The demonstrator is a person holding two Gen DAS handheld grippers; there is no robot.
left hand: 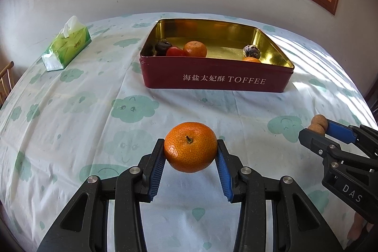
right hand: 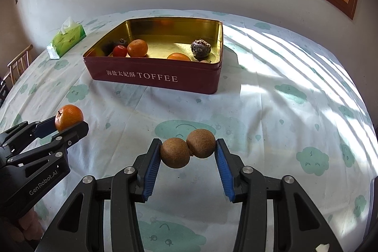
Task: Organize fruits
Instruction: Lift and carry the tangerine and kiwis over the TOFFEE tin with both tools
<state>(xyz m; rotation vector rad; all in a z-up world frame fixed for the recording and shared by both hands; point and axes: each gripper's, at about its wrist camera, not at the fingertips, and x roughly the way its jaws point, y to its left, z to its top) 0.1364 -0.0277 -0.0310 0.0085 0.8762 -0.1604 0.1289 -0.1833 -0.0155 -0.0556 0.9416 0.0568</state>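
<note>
I'm mid-carry: left gripper (left hand: 191,152) jaws pinch a mandarin (left hand: 190,147), right gripper (right hand: 188,152) jaws pinch two joined brown fruits (right hand: 187,148). Next, I'd reach the toffee tin (right hand: 153,77) at upper centre and release.

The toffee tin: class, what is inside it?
Inside the toffee tin: two oranges, a small red fruit and two dark wrinkled fruits. The near wall hides the floor just behind it.
</note>
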